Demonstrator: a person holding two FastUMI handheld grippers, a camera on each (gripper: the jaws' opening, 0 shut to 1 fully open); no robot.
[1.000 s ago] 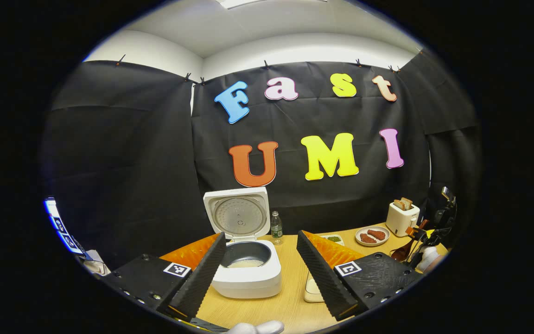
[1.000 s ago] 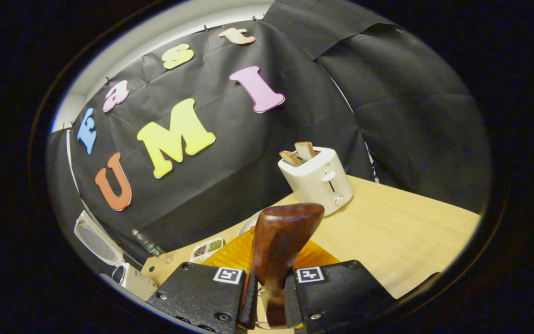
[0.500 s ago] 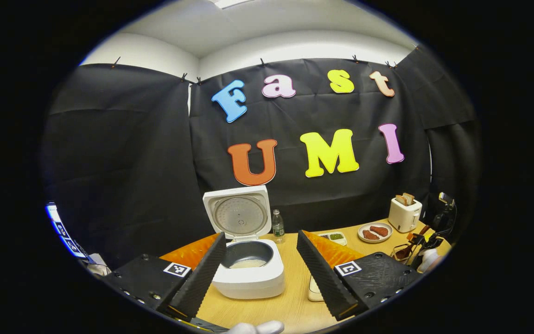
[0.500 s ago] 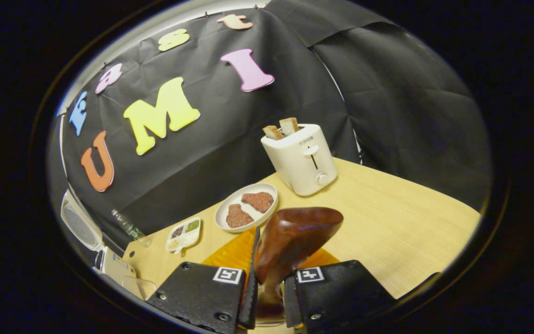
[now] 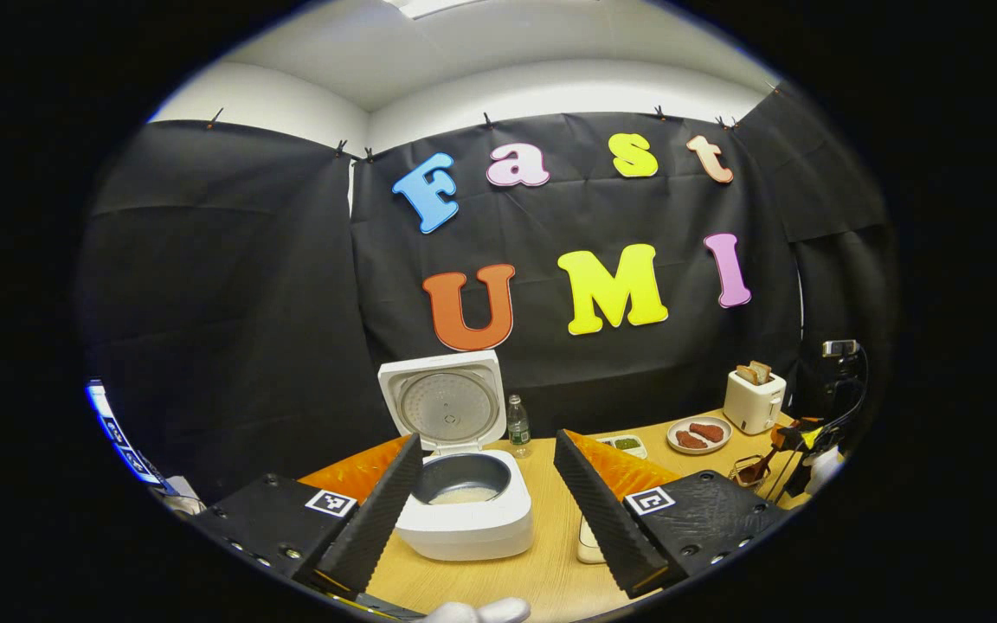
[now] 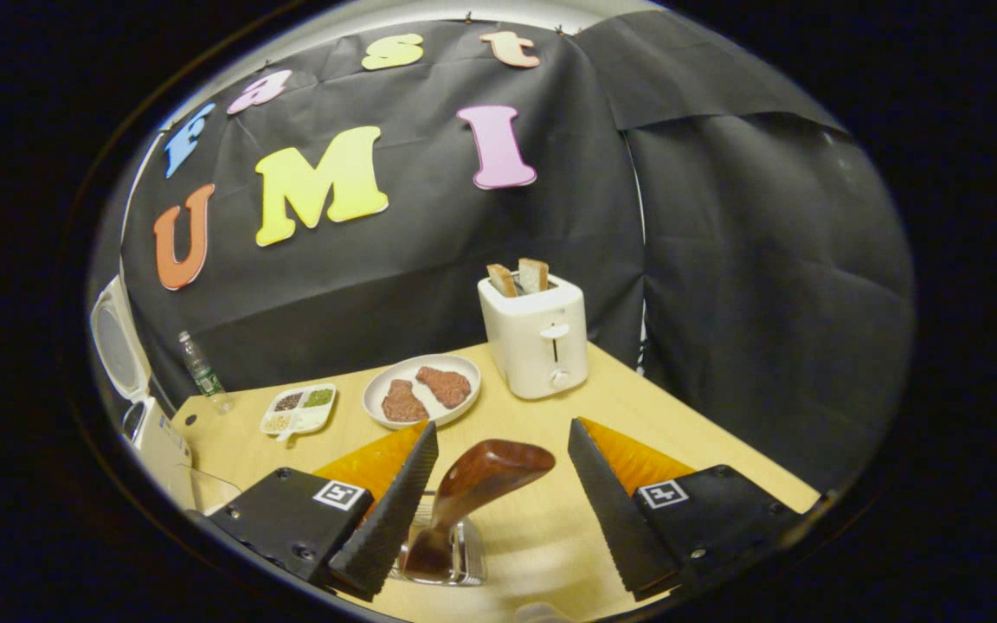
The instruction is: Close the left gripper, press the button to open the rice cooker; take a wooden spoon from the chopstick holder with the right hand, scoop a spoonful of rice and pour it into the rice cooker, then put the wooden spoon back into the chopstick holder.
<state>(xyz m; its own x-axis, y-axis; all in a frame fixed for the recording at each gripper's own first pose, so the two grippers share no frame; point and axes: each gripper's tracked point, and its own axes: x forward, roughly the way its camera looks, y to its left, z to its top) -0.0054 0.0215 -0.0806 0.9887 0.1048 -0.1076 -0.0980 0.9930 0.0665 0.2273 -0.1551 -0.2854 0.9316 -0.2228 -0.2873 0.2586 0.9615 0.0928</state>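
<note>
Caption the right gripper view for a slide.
Open right gripper around the dark wooden spoon standing in the wire chopstick holder.

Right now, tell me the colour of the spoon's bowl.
Dark reddish-brown, glossy wood: the wooden spoon shows best in the right gripper view.

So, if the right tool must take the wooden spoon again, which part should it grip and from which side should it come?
Probably the neck just under the bowl of the wooden spoon. It stands in the chopstick holder leaning, bowl end up, so only the upper part is free. Come from above, the open right tool with one finger on either side of the neck, angled to match the lean.
</note>
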